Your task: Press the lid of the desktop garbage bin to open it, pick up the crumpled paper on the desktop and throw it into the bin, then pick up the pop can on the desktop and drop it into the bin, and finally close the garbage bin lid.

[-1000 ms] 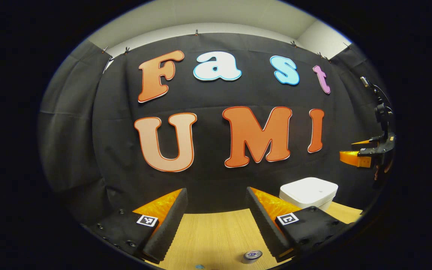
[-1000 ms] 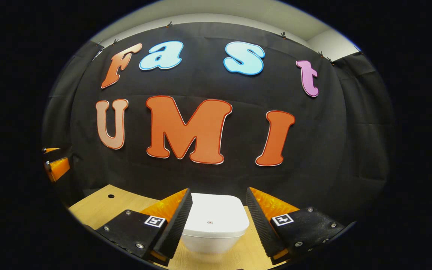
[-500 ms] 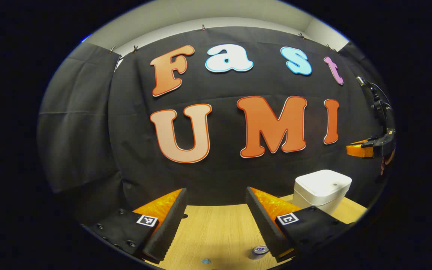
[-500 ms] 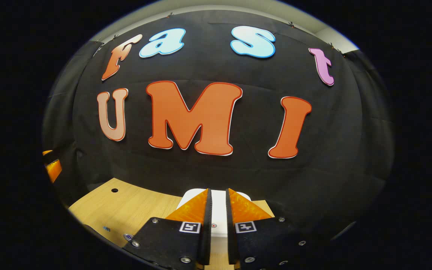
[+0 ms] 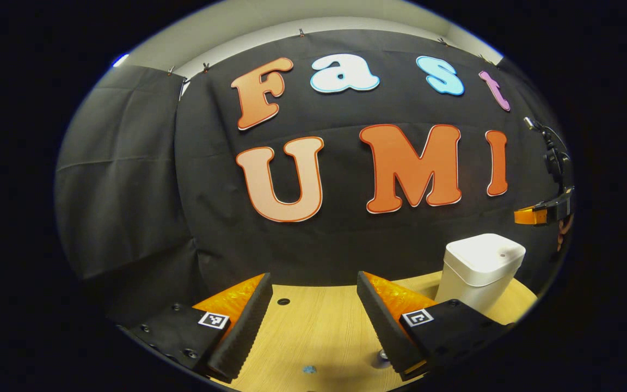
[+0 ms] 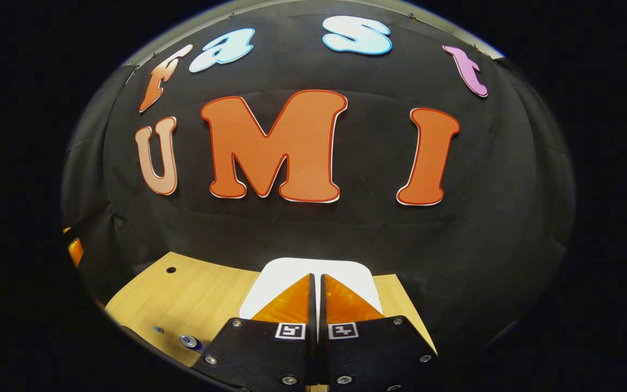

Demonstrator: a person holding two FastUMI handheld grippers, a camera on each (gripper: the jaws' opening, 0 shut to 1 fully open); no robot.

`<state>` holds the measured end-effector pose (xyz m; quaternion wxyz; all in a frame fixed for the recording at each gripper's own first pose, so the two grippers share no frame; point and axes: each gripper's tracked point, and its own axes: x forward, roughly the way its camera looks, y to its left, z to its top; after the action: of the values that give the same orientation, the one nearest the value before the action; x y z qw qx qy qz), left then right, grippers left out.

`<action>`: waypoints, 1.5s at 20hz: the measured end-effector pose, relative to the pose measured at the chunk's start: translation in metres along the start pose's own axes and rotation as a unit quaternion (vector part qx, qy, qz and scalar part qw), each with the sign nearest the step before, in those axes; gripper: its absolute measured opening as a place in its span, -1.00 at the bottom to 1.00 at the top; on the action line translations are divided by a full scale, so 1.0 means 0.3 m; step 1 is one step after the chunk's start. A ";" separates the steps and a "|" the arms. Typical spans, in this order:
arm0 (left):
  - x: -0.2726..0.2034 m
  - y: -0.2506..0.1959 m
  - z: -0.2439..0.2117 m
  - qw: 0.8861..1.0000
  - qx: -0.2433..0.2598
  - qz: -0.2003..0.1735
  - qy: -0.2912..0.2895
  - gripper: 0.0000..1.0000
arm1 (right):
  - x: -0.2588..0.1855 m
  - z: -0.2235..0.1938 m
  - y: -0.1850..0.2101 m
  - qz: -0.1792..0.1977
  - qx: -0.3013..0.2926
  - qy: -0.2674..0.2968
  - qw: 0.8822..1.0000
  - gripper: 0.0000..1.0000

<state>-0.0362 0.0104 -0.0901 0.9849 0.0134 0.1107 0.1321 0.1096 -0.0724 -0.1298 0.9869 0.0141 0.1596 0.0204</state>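
The white desktop bin (image 5: 479,269) stands with its lid (image 5: 486,253) down at the right of the left gripper view. In the right gripper view the bin lid (image 6: 286,272) lies right under my right gripper (image 6: 316,280), whose fingers are shut together with nothing between them. That same gripper hangs above the bin at the far right (image 5: 536,215) of the left gripper view. My left gripper (image 5: 313,305) is open over the wooden desk. The pop can's top (image 6: 189,342) shows low on the left; in the left gripper view the can (image 5: 383,356) peeks out beside my right finger.
A wooden desk (image 6: 183,294) with a small round hole (image 6: 171,269) runs to the black cloth wall. A small blue scrap (image 5: 308,369) lies on the desk near the front edge. The other gripper's edge (image 6: 74,247) shows at far left in the right gripper view.
My right gripper closed from wide open and came down toward the bin lid. The left gripper view swung left, so the bin slid to the right and shows more of its side.
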 end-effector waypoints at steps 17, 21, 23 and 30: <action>0.027 0.002 -0.035 0.999 0.006 0.022 0.023 0.99 | 0.131 -0.259 0.042 0.027 -0.008 0.095 0.995 -0.97; 0.043 -0.030 -0.029 1.000 0.010 0.014 0.023 0.99 | 0.119 -0.270 0.046 0.013 -0.012 0.091 0.996 -0.97; 0.042 -0.048 -0.029 1.000 0.011 0.008 0.023 0.99 | 0.111 -0.273 0.046 0.012 -0.015 0.090 0.996 -0.98; 0.040 -0.075 -0.017 1.000 0.015 0.003 0.018 0.99 | 0.098 -0.213 0.047 0.022 -0.012 0.063 0.998 -0.98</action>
<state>-0.0202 -0.0082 -0.0988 0.9820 0.0266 0.1305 0.1339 0.1169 -0.0557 -0.1994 0.9742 0.0045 0.2211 0.0449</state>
